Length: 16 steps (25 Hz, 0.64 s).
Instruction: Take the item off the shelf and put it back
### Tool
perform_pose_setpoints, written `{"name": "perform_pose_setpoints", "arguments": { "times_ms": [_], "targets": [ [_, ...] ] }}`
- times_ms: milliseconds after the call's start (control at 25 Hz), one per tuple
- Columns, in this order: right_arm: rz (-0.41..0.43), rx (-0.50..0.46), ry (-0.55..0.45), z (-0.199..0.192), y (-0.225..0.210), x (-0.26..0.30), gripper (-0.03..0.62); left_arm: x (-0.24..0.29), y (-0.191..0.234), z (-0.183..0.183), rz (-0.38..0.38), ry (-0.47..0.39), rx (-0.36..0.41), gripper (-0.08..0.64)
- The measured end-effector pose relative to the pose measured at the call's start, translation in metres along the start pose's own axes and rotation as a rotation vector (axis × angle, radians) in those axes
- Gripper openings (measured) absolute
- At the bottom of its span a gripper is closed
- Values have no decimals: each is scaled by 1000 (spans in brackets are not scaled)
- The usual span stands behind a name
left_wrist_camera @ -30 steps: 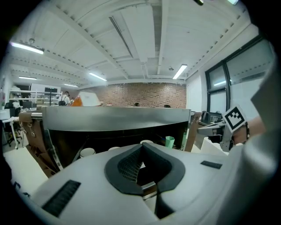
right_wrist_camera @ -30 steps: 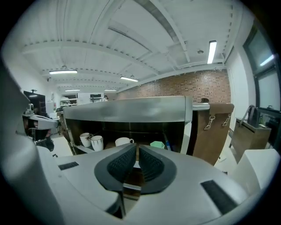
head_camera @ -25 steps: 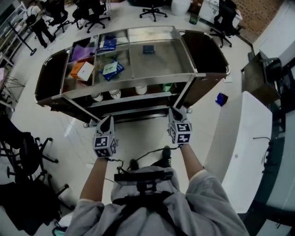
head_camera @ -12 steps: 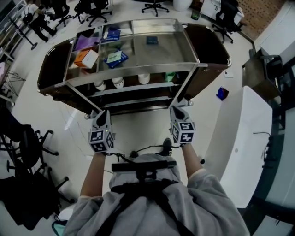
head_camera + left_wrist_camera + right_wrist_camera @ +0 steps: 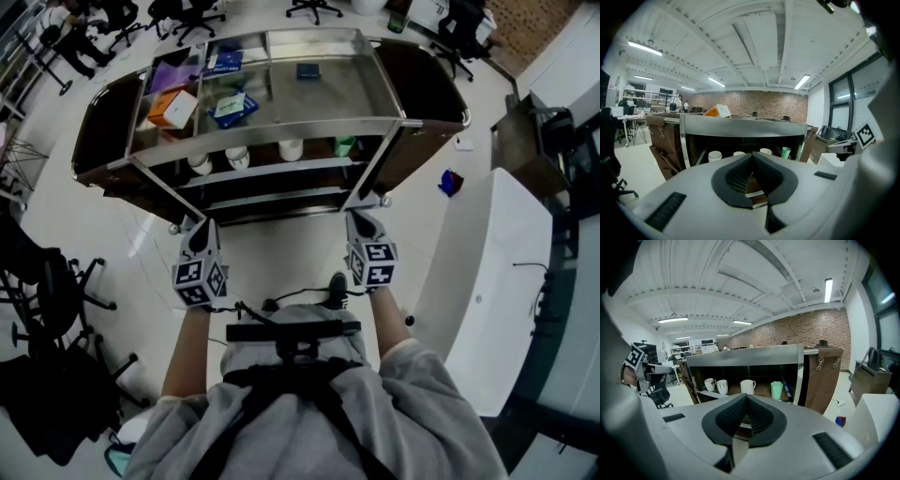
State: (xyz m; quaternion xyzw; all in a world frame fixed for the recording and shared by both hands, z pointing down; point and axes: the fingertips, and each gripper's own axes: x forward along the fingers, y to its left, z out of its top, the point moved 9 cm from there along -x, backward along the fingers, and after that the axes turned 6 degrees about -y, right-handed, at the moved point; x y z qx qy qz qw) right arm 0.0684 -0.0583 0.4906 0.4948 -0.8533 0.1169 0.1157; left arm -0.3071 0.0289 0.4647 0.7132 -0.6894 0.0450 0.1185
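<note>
Holding the left gripper [image 5: 202,227] and the right gripper [image 5: 362,217] out low before the cart [image 5: 328,128], both aimed at it and well short of the shelf [image 5: 762,387]. Shut tight on both sides, pads met, nothing between the jaws. Against a second back: drifted a little, with the left gripper slid outward toward the cart's left corner and the right barely shifted in the head view. Seen now with the cart a touch higher and farther off in that view, as if eased back or squared up rather than closed in. No change to the jaws, none to the goods. Resting on the shelf under the tray [image 5: 347,94]: three white mugs [image 5: 747,386] and a green cup [image 5: 776,390] to their right, all upright and untouched. Up on the tray, an orange box [image 5: 169,108] and blue packs [image 5: 232,108], likewise unmoved. Cannot pick out the item meant among these; judging by the right gripper's aim, likely the mug nearest the cup, or the cup itself. Reads as lining up, not yet reaching: nothing lifted, so the whole take-and-return is probably still to do. Calls next for closing the gap and opening one pair of jaws ahead of the shelf's mouth. Then going in under the tray's front rail without clipping it or nudging a neighbour.
</note>
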Motion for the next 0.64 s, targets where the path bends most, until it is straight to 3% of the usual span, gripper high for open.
{"name": "perform_pose_setpoints", "arguments": {
  "times_ms": [640],
  "targets": [
    [32, -27, 3, 7, 4, 12, 8, -1, 5, -7, 0, -4, -14, 6]
  ]
}}
